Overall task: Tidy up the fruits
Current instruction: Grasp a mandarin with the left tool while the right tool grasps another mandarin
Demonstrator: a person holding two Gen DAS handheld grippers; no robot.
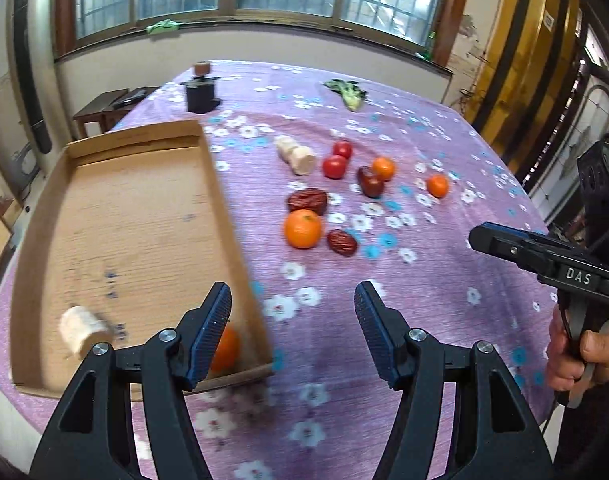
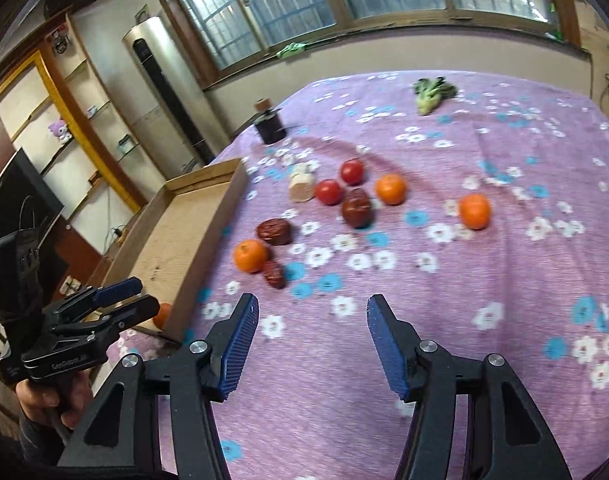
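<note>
Both grippers empty over the worktop, fruit mostly still outside the cardboard tray

Left gripper (image 1: 292,332) has its fingers spread wide with nothing between them, hovering over the tray's near right corner; right gripper (image 2: 312,340) likewise wide and empty above the purple floral cloth (image 2: 464,280). Cardboard tray (image 1: 224,184) holds one orange (image 1: 226,350) at its near corner and a pale cut piece (image 1: 82,330) (type unclear, blurred). On the cloth right of the tray: large orange (image 1: 303,229), two more oranges (image 1: 383,168) (image 1: 437,185), two tomatoes (image 1: 335,166) (image 1: 342,149), three dark red dates (image 1: 307,201) (image 1: 342,242) (image 1: 370,181), another pale piece (image 1: 298,156). A leafy green (image 1: 346,92) and a dark jar (image 1: 200,94) sit at the far end
</note>
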